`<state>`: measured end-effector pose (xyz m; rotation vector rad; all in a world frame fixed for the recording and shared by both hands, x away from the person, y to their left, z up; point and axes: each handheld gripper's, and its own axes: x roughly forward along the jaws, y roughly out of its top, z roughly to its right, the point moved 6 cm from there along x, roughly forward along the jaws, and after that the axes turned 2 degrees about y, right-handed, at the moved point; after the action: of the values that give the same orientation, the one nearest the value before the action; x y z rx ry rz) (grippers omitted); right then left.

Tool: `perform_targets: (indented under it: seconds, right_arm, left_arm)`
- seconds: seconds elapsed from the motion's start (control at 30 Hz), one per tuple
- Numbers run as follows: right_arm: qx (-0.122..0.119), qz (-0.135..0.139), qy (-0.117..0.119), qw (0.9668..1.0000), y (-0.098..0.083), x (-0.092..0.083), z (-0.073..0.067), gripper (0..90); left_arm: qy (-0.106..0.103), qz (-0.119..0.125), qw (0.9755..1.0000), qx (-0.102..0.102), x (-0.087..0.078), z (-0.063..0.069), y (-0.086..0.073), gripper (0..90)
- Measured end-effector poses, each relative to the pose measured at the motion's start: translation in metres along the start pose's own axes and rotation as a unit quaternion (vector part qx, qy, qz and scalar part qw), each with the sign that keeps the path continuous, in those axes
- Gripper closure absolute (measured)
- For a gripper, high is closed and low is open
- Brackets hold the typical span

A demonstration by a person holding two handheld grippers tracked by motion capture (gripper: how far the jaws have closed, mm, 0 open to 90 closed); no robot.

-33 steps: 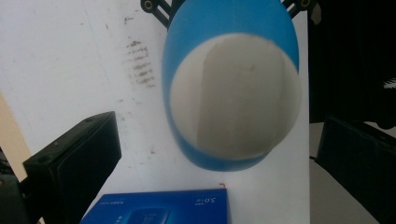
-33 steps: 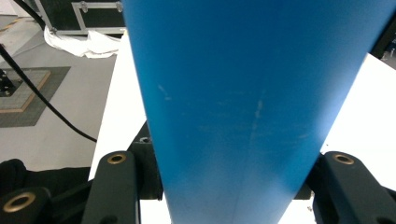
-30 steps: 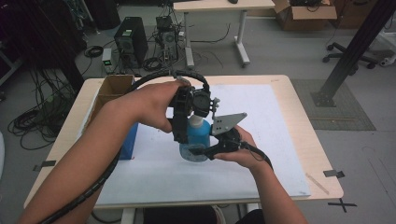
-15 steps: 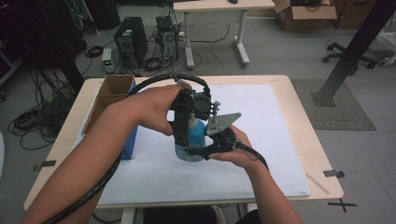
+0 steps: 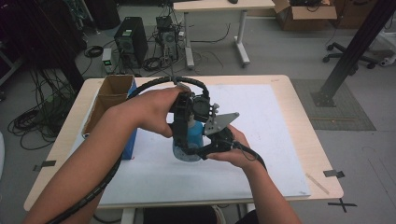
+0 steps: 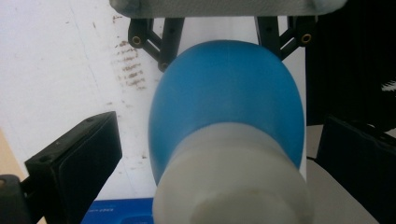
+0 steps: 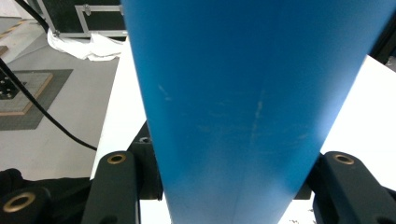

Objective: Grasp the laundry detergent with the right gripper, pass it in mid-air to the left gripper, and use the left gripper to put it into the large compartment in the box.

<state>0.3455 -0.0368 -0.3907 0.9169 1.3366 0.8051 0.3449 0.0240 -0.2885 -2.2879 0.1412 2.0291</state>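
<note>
Holding: blue bottle (image 5: 189, 140) upright on bench centre, clamped low on its body by right gripper (image 5: 198, 150) coming in from 4 o'clock; jaws shut tight on both sides of the blue wall.
Bottle top: white cap (image 6: 233, 182) on blue shoulder, sits between left gripper (image 5: 184, 122) jaws; left gripper comes down from above at bottle's 12 o'clock.
Left gripper state: jaws wide, pads stand clear of cap on both sides, no squeeze seen.
Containers: open cardboard box (image 5: 109, 100) at bench 9 o'clock, inside looks bare brown; contents not clear. Blue box (image 5: 132, 140) lies just beside it.
Surface: white sheet (image 5: 261, 140) over light wood bench (image 5: 308, 140); brown smudges on sheet near bottle.
Room: grey floor, cables, computer tower (image 5: 130, 39) at 11 o'clock, second table (image 5: 219, 7) at 12 o'clock, office chair (image 5: 373, 46) at 2 o'clock.
</note>
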Motion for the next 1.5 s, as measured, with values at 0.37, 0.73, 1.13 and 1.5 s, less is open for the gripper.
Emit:
perform_targets:
  seconds: [0.37,0.73,1.13,1.5]
  right_arm:
    - [0.004,0.002,-0.001,1.0000,0.0013,-0.0017,-0.0007,45.7]
    - [0.002,0.003,-0.003,1.0000,0.0036,-0.0024,-0.0008,45.6]
    - [0.001,0.005,-0.003,1.0000,0.0048,-0.0029,-0.0012,45.6]
    - [-0.001,0.004,-0.004,1.0000,0.0051,-0.0031,-0.0020,45.6]
  left_arm:
    - [0.005,-0.001,1.0000,0.004,0.0023,0.0005,0.0002,7.2]
    - [0.006,-0.004,1.0000,0.005,0.0016,0.0015,0.0001,17.0]
    - [0.014,-0.004,0.9998,0.010,0.0003,0.0016,0.0012,23.4]
    - [0.013,-0.011,0.9998,0.010,0.0007,0.0023,0.0015,28.9]
